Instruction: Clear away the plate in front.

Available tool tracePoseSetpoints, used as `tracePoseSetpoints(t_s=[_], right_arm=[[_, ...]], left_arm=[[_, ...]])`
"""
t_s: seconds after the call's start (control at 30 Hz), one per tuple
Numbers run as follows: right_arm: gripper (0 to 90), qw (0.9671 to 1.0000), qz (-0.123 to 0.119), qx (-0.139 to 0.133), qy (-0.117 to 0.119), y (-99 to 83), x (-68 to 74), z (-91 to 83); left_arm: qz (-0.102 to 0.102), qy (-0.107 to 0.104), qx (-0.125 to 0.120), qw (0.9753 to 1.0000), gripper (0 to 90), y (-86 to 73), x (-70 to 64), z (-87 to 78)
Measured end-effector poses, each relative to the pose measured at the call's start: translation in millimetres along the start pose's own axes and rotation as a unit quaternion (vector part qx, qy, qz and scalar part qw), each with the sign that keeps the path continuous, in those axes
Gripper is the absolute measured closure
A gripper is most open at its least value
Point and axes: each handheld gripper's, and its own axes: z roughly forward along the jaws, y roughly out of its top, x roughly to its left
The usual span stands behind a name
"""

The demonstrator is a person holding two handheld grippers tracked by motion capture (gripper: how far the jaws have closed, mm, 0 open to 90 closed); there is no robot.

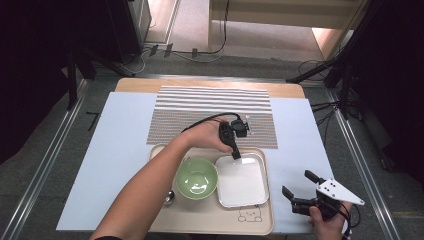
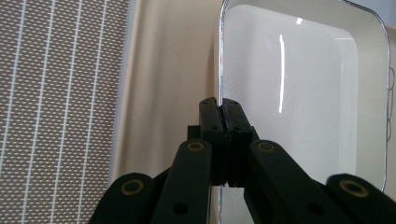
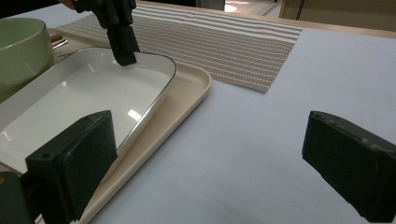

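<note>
- We see the left gripper [image 1: 236,153] reaching in over the far edge of the beige plastic tray [image 1: 259,224], its jaws pressed together on the far rim of the white square plate with a thin dark edge line [image 1: 242,182].
- In the left gripper view, the left gripper [image 2: 219,108] has that rim [image 2: 221,56] pinched right between the two black jaws, the glossy white plate [image 2: 299,93] spreading off to one side and bare tray [image 2: 163,79] to the other.
- We find the plate sitting in the right half of the tray; from the right gripper view the plate [image 3: 93,93] looks tilted, its gripped far edge higher than the near one.
- Just beside the plate, on the tray's left half, we have a pale green round bowl [image 1: 197,178], upright and empty; its side also shows in the right gripper view [image 3: 21,49].
- A small shiny metal object [image 1: 170,198] peeks out by the bowl's left side, partly hidden by the forearm; we cannot tell what it is.
- Beyond the tray lies a brown-and-white striped woven placemat [image 1: 210,107], flat on the pale blue sheet covering the surface [image 1: 115,150].
- We see the right gripper [image 1: 297,186] off to the right of the tray, held above the pale sheet, well apart from the plate.
- Its jaws are spread wide with nothing between them; in the right gripper view the right gripper [image 3: 210,163] frames bare sheet [image 3: 261,107] and the tray's corner [image 3: 196,79].
- A little bear drawing [image 1: 248,215] marks the tray's near edge.
</note>
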Motion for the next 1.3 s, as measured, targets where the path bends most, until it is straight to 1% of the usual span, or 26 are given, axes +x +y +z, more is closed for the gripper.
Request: tracePoseSetpoints(t_s=[0.1, 0.23, 0.27, 0.43, 0.47, 0.5, 0.53, 0.57, 0.6, 0.67, 0.7, 0.73, 0.77, 0.8, 0.83, 0.87, 0.97, 1.03, 1.07, 1.1, 1.13, 1.2, 1.23, 1.3], right_arm=[[3.1, 1.0, 0.0, 0.001, 0.0, 0.1, -0.1, -0.2], [3.1, 1.0, 0.0, 0.0, 0.001, 0.2, 0.3, -0.2], [3.1, 1.0, 0.0, 0.0, 0.0, 0.1, 0.1, -0.2], [3.1, 1.0, 0.0, 0.001, 0.0, 0.0, -0.2, -0.4], [3.1, 1.0, -0.001, 0.001, 0.0, 0.0, -0.1, -0.2], [3.1, 1.0, -0.001, 0.001, 0.0, 0.0, 0.0, -0.1], [3.1, 1.0, -0.001, 0.001, 0.0, 0.0, 0.0, -0.1], [3.1, 1.0, -0.001, 0.001, 0.0, 0.0, -0.1, -0.1], [3.1, 1.0, -0.001, 0.001, 0.001, 0.0, -0.2, -0.2], [3.1, 1.0, 0.0, 0.001, 0.0, 0.0, -0.4, -0.4], [3.1, 1.0, -0.001, -0.001, -0.001, 0.0, -0.6, -0.4], [3.1, 1.0, -0.002, -0.001, -0.001, 0.0, -0.6, -0.4], [3.1, 1.0, -0.001, 0.0, -0.001, 0.0, -0.4, -0.4], [3.1, 1.0, 0.0, 0.001, 0.0, 0.0, -0.2, -0.5], [3.1, 1.0, 0.0, 0.001, 0.0, 0.1, -0.2, -0.4], [3.1, 1.0, -0.001, 0.0, 0.0, 0.1, -0.2, -0.3], [3.1, 1.0, -0.001, 0.0, 0.001, 0.2, 0.1, -0.1], [3.1, 1.0, -0.002, 0.0, 0.0, 0.2, 0.0, 0.2], [3.1, 1.0, -0.002, 0.0, 0.0, 0.2, 0.1, 0.4], [3.1, 1.0, -0.002, 0.0, 0.0, 0.2, 0.4, 0.6], [3.1, 1.0, -0.001, 0.0, 0.0, 0.3, 0.7, 0.8], [3.1, 1.0, -0.004, -0.001, 0.0, 0.2, 0.6, 1.3], [3.1, 1.0, -0.003, 0.0, 0.0, 0.1, 0.8, 1.5], [3.1, 1.0, -0.003, 0.002, 0.0, -0.1, 0.7, 1.6]], left_arm=[[0.004, 0.002, 0.012, 0.9999, 90.0, 2.8, -0.9, 2.1], [0.006, -0.001, 0.007, 1.0, 90.0, 5.2, -1.8, 5.1], [0.007, -0.001, 0.009, 0.9999, 90.0, 5.8, -2.1, 5.8], [0.009, -0.003, 0.005, 0.9999, 89.9, 6.8, -2.9, 8.2], [0.016, 0.006, 0.006, 0.9998, 89.4, 6.7, -3.6, 7.6], [0.019, 0.016, -0.001, 0.9997, 87.2, 6.4, -4.6, 7.3], [0.012, 0.028, -0.013, 0.9994, 79.1, 6.6, -5.9, 5.9], [0.012, 0.031, -0.016, 0.9993, 68.8, 6.8, -5.8, 4.6], [0.015, 0.043, -0.02, 0.9988, 64.8, 6.8, -5.9, 2.0], [0.006, 0.053, -0.035, 0.998, 58.1, 6.2, -6.2, -2.0], [0.006, 0.057, -0.036, 0.9977, 54.3, 5.8, -5.9, -4.2], [0.005, 0.064, -0.047, 0.9968, 52.8, 4.4, -5.9, -6.9], [-0.003, 0.064, -0.056, 0.9964, 51.3, 3.7, -6.5, -8.1], [-0.006, 0.064, -0.066, 0.9957, 50.0, 2.1, -6.0, -11.1], [-0.005, 0.066, -0.07, 0.9954, 48.9, 1.0, -5.5, -13.2], [-0.011, 0.068, -0.079, 0.9944, 48.2, -1.0, -5.3, -15.6], [-0.02, 0.07, -0.094, 0.9929, 44.8, -5.4, -4.1, -19.3], [-0.03, 0.065, -0.1, 0.9924, 42.7, -8.3, -2.9, -20.9], [-0.033, 0.071, -0.102, 0.9917, 40.6, -9.7, -3.1, -21.3], [-0.037, 0.081, -0.107, 0.9904, 35.6, -11.9, -4.0, -22.1], [-0.038, 0.083, -0.111, 0.9896, 31.1, -13.3, -4.2, -22.9], [-0.049, 0.098, -0.123, 0.9863, 24.3, -17.2, -4.2, -25.5], [-0.053, 0.1, -0.127, 0.9854, 21.5, -19.4, -3.3, -27.0], [-0.064, 0.109, -0.142, 0.9819, 14.7, -24.4, -1.9, -30.0]])
